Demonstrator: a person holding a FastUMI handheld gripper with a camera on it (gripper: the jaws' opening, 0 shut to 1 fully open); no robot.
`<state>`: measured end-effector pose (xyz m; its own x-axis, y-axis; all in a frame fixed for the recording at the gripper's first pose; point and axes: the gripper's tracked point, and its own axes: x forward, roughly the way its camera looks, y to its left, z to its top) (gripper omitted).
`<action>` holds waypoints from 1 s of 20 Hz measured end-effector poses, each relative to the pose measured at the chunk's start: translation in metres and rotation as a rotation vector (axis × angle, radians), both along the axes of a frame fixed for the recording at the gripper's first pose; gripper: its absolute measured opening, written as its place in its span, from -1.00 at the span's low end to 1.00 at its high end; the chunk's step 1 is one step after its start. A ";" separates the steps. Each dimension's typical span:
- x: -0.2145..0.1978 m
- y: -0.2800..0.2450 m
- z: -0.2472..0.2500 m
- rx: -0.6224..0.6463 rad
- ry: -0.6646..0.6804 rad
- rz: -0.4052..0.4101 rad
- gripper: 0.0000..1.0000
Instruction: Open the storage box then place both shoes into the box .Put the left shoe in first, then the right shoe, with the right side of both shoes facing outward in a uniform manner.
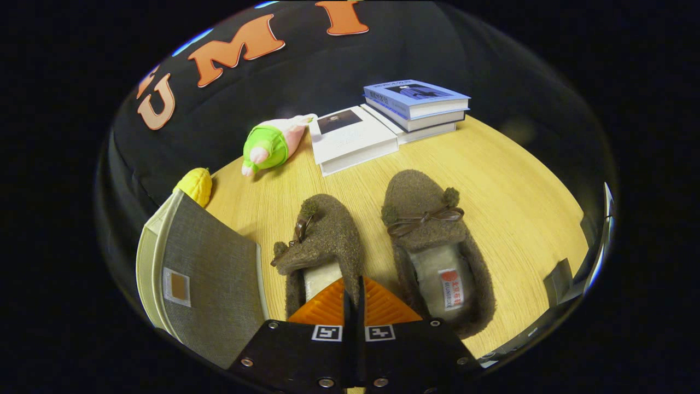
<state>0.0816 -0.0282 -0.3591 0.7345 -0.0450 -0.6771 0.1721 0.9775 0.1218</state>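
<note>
Two brown fuzzy slippers with brown bows lie on the wooden table (pixel 508 197), toes pointing away from me. The left slipper (pixel 328 230) is rolled onto its side, its bow turned toward the box. My gripper (pixel 354 300) is shut on this slipper's opening rim, and a thin dark strip of the rim shows between the orange fingers (pixel 322 309). The right slipper (pixel 432 235) sits flat just right of the fingers, its pale insole and red label visible. The grey fabric storage box (pixel 210 273) stands left of the fingers, showing a cream edge. I cannot tell how its lid stands.
Beyond the slippers lie a white book (pixel 353 139) and a stack of blue-covered books (pixel 418 104). A green and pink plush toy (pixel 270 145) lies left of them. A yellow corn-shaped toy (pixel 196 185) sits behind the box. A small grey object (pixel 558 282) rests at the table's right edge.
</note>
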 end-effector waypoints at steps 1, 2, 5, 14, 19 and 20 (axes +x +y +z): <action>-0.002 0.002 0.008 0.015 -0.005 -0.004 -0.98; -0.003 0.005 0.020 0.027 -0.021 -0.006 -0.99; -0.005 0.013 0.059 0.038 -0.074 -0.005 -0.99; -0.016 0.061 0.172 0.042 -0.218 0.047 -0.98; -0.024 0.111 0.190 0.083 -0.230 0.095 -0.99; -0.026 0.124 0.188 0.100 -0.224 0.107 -0.99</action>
<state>0.0558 0.0955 -0.1709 0.8638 0.0996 -0.4940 0.0265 0.9700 0.2419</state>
